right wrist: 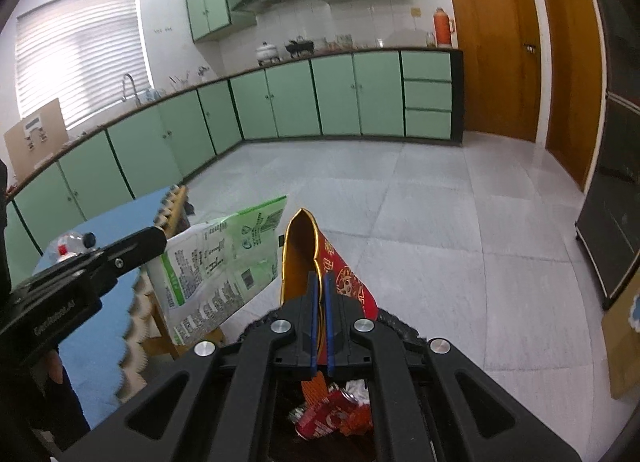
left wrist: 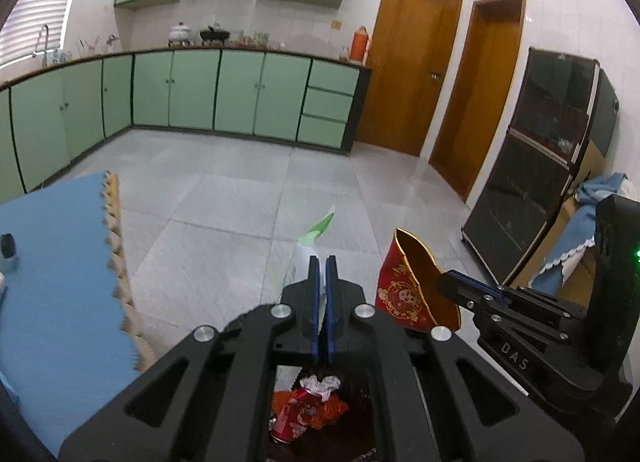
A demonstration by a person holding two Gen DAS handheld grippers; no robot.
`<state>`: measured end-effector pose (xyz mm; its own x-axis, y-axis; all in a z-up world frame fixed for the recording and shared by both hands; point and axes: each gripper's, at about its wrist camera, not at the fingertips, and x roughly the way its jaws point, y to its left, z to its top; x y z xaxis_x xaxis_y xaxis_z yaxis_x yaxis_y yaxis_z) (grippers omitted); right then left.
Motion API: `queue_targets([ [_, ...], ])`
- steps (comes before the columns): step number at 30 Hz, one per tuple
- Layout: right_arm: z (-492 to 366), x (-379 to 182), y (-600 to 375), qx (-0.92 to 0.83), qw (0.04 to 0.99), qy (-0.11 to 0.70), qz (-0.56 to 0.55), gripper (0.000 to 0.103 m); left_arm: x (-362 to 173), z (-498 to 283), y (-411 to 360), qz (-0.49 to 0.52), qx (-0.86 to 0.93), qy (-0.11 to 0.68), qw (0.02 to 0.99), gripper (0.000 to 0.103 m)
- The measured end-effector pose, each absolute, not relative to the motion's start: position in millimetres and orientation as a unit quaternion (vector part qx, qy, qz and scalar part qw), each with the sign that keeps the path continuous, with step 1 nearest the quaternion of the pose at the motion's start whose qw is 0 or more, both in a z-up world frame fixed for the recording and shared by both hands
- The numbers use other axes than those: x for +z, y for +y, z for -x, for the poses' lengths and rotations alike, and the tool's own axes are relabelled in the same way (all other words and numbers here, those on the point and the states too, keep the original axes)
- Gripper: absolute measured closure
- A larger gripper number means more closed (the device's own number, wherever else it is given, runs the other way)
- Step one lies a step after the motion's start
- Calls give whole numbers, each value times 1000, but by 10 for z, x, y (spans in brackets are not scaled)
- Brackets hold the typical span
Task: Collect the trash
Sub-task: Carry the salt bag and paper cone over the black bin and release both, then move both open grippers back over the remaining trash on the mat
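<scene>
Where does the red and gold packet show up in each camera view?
Left wrist view: the red and gold packet stands right of centre, pinched by the right gripper coming in from the right edge.
Right wrist view: the packet rises at centre, straight ahead between that gripper's own fingers.
Shared landmark: the orange thermos on the counter beside the wooden door.

The left tool (left wrist: 322, 262) pinches a green-and-white packet (left wrist: 316, 232) edge-on, while the right tool (left wrist: 446, 282) holds a red-and-gold pouch (left wrist: 404, 290). Below, a crushed red can (left wrist: 294, 416) lies among wrappers.
</scene>
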<state>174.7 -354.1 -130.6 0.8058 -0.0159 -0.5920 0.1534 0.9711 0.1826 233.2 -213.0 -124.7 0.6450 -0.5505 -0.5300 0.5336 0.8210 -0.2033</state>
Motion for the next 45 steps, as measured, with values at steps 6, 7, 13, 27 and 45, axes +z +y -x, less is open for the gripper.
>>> queue_targets([
  [6,-1780,-1407,-3632,-61,939,319,-117,86,-1327,-2462,-2154,16,-295,312,903,71],
  [7,-1777,-1404,-3641,-63,939,318,-117,82,-1322,-2473,-2130,18,-294,312,903,69],
  [13,-1705,-1275,-3566,-81,945,300,-102,36,-1182,-2444,-1944,24,-275,294,915,42],
  [27,-1688,-687,-2475,27,972,223,-64,9,-665,-2034,-582,31,-148,218,964,28],
  [45,-2000,-1069,-337,267,931,250,4,9,-704,-1713,1387,38,81,233,968,27],
])
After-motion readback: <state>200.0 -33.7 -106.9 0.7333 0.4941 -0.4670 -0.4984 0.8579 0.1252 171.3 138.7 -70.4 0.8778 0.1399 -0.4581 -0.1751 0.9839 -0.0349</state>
